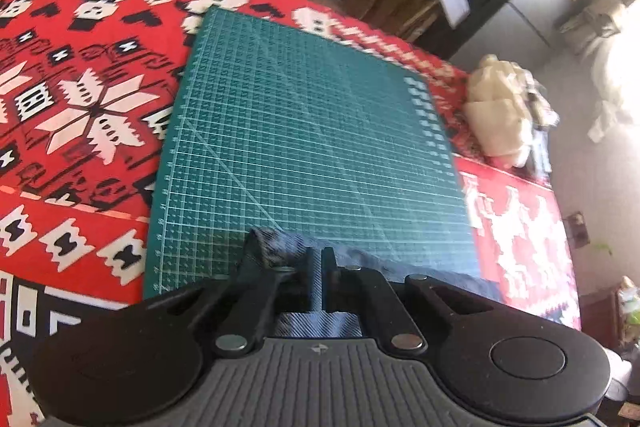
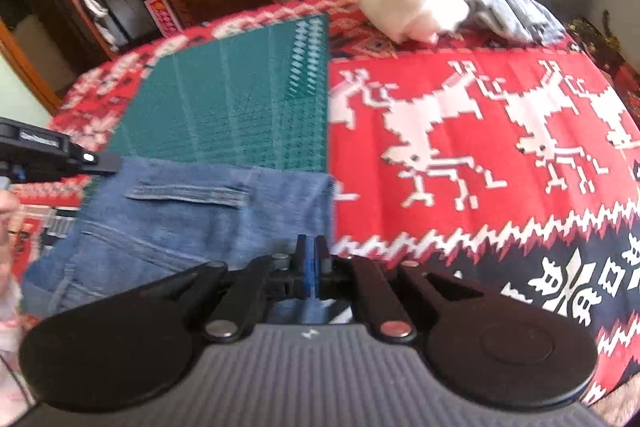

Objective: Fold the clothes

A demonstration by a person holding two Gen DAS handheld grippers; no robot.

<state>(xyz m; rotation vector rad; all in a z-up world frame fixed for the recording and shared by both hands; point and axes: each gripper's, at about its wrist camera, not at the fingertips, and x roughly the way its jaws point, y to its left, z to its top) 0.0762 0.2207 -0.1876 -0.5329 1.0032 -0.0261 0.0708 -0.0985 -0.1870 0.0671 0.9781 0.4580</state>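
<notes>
A: Left wrist view first; what is the left hand-held gripper (image 1: 322, 255) doing?

B: Its jaws are sitting nearly together, pinching a dark fold of the jeans (image 1: 280, 247) at the near edge of the green mat (image 1: 304, 131); the mat is lying on a red patterned blanket (image 1: 80, 87); a cream pile of clothes (image 1: 500, 115) is sitting beyond the mat's right side.

A: And the right wrist view?

B: The right hand-held gripper (image 2: 311, 251) is also closed down narrow, gripping blue denim between its fingers; the jeans (image 2: 180, 219) are spreading out to its left, partly covering the mat (image 2: 248, 107) and partly the blanket (image 2: 480, 155); the left hand-held gripper (image 2: 100, 163) is reaching in at the jeans' far left corner; the clothes pile (image 2: 420, 7) is lying far back on the blanket.
</notes>
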